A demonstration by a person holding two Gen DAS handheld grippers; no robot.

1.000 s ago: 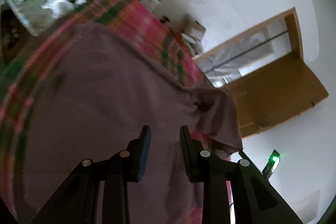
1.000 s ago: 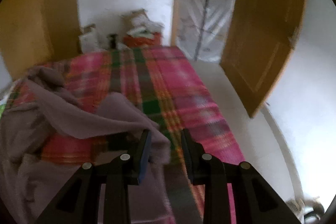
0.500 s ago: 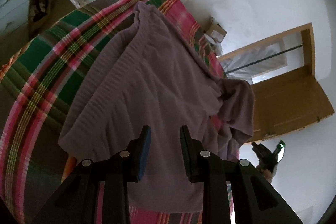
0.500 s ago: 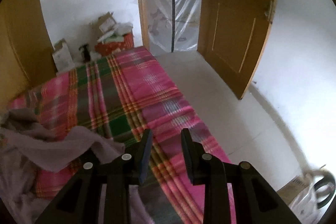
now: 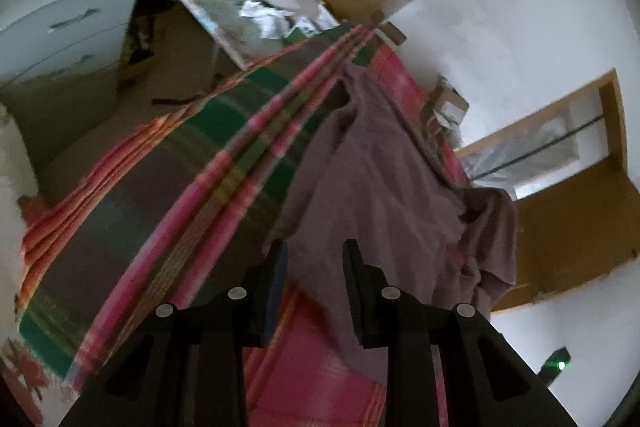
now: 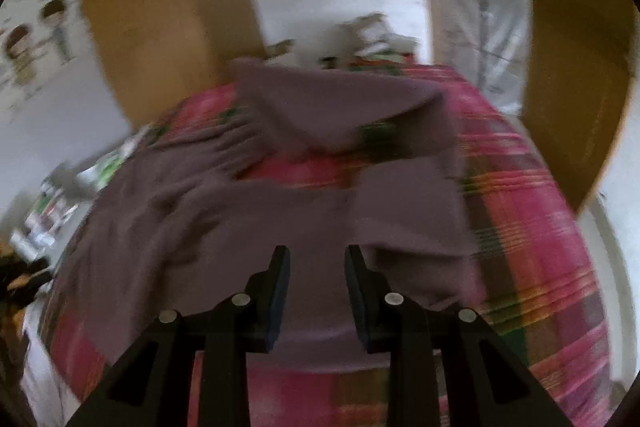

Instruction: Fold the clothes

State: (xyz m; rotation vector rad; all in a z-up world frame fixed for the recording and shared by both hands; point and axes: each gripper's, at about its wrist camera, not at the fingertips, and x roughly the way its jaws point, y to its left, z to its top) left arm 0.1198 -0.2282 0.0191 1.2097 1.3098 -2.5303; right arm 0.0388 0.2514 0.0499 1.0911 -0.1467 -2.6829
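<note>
A mauve knit garment [image 5: 380,179] lies loosely spread on a bed with a pink and green plaid blanket [image 5: 208,187]. My left gripper [image 5: 314,251] hovers open over the garment's near hem, nothing between its fingers. In the right wrist view the same garment [image 6: 248,219] covers the middle of the blanket [image 6: 532,211], one sleeve [image 6: 340,107] thrown across the far part. My right gripper [image 6: 314,255] is open above the garment's near edge, holding nothing. Both views are motion-blurred.
A cluttered low table [image 5: 248,7] and a white drawer unit [image 5: 68,23] stand beyond the bed's far side. Boxes [image 6: 372,35] are stacked at the bed's end. A wooden door [image 6: 572,47] stands open on the right, with floor beside the bed.
Both cameras swung. The left view pulled back and left, showing more blanket and the drawers. The right view turned left from the doorway, back over the garment. Both grippers stayed open.
</note>
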